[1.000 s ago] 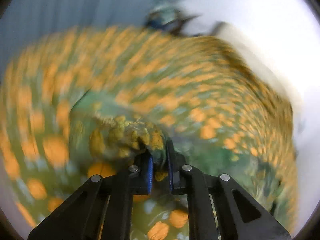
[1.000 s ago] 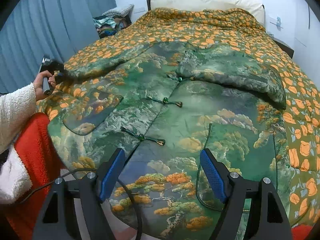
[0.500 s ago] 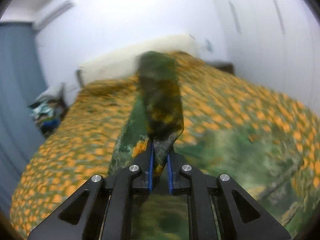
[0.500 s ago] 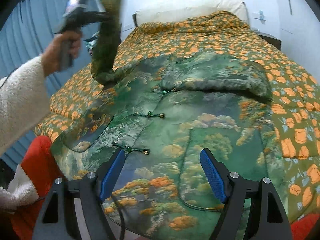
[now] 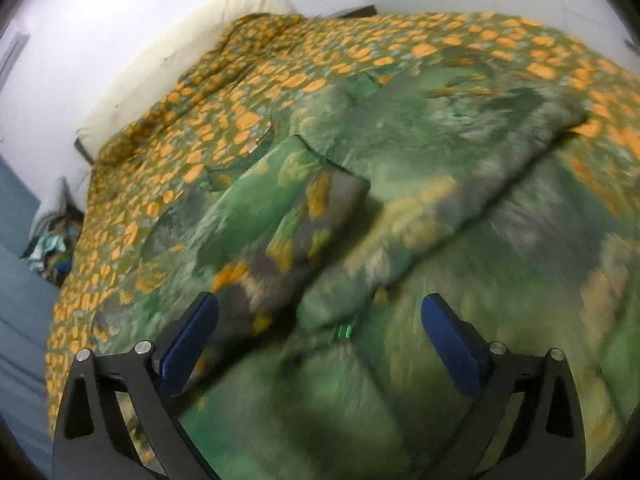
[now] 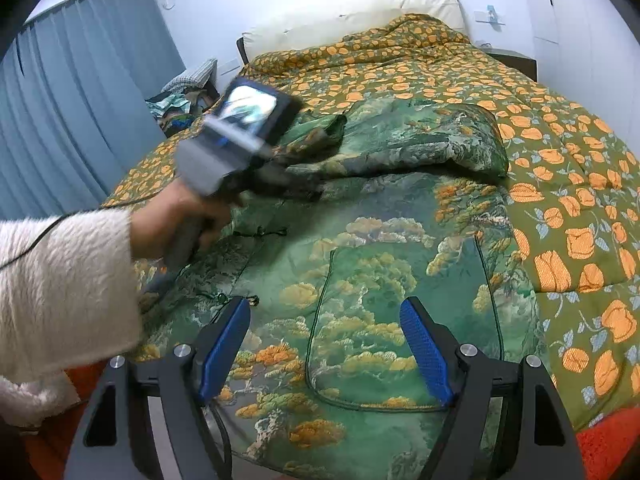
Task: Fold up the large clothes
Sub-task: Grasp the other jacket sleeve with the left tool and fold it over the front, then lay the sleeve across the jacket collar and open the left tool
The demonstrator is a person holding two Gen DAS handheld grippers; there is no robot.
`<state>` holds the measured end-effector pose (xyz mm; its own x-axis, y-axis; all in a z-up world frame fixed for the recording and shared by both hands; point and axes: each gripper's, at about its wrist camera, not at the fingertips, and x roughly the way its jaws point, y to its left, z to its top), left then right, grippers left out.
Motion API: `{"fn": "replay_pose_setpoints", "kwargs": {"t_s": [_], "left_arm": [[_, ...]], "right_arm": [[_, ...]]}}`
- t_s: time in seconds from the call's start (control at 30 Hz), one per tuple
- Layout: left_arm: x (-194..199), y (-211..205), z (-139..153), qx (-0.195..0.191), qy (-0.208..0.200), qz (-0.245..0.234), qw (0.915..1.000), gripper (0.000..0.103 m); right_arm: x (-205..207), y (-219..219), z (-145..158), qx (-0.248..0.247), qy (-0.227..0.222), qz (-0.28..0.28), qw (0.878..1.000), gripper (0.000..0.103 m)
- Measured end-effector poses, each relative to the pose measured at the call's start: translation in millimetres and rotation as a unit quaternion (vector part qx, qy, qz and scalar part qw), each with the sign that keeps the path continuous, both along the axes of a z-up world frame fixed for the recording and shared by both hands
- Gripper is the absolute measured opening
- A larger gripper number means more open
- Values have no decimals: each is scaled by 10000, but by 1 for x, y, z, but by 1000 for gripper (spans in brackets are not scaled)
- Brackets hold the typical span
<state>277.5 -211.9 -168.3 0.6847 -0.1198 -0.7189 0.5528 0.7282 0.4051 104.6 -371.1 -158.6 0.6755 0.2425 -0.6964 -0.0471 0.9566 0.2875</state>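
A large green padded jacket [image 6: 380, 272] with a landscape print lies flat on the bed, front up. Both sleeves lie folded in across its chest: the left sleeve [image 5: 280, 232] and the right sleeve [image 6: 420, 140]. My left gripper [image 5: 320, 340] is open and empty, hovering just above the jacket's middle beside the left sleeve; in the right wrist view it shows as a hand-held unit [image 6: 244, 136]. My right gripper [image 6: 326, 344] is open and empty above the jacket's hem, over a patch pocket [image 6: 400, 320].
An orange-flowered quilt [image 6: 560, 160] covers the bed. Pillows and headboard [image 6: 360, 20] are at the far end. A blue curtain [image 6: 80, 100] hangs at the left, with a pile of clothes [image 6: 180, 104] beside the bed. A red cloth [image 6: 612, 436] lies at the near edge.
My left gripper swung the left sleeve up and over, laid it across the jacket's chest, and opened, letting it go. My right gripper stayed open near the hem.
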Motion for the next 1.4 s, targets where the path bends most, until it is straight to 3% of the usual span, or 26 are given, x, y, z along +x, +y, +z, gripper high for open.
{"fn": "replay_pose_setpoints", "kwargs": {"t_s": [0.1,0.2,0.33,0.43,0.57,0.63,0.7,0.87,1.0,1.03,1.17,1.3,1.4], "left_arm": [[-7,25,14,-310,157,13,9994,102],[-1,73,38,-873,244,387,9951,102],[37,145,61,-1547,122,1482,9767,101],[67,177,58,-1737,86,2052,9631,101],[94,193,32,-1353,119,2359,9623,100],[101,199,13,-1123,296,2528,9605,90],[102,210,-9,-1062,549,2688,9558,90],[94,225,-29,-949,639,2728,9553,95],[98,228,-33,-946,692,2666,9566,99],[97,228,-32,-950,698,2653,9569,99],[93,230,-15,-1036,648,2665,9561,98],[87,226,18,-1442,340,2475,9575,99],[97,215,23,-1564,364,2398,9574,100]], "right_arm": [[13,-1,8,-7,23,33,10000,77],[30,2,22,-265,-81,125,9995,77],[60,7,36,-389,-104,253,9989,77],[95,11,47,-383,-106,379,9985,77],[167,19,56,-467,-77,580,9972,77],[202,23,53,-455,-3,684,9966,77],[237,31,45,-498,92,807,9955,73],[299,59,1,-483,411,1158,9913,52],[320,69,-64,-578,1309,1135,9832,49],[319,67,-71,-494,1332,1098,9837,49],[313,53,-63,-193,1272,970,9869,47],[309,44,-19,-170,746,931,9927,47],[324,40,0,-79,534,842,9950,47]]}}
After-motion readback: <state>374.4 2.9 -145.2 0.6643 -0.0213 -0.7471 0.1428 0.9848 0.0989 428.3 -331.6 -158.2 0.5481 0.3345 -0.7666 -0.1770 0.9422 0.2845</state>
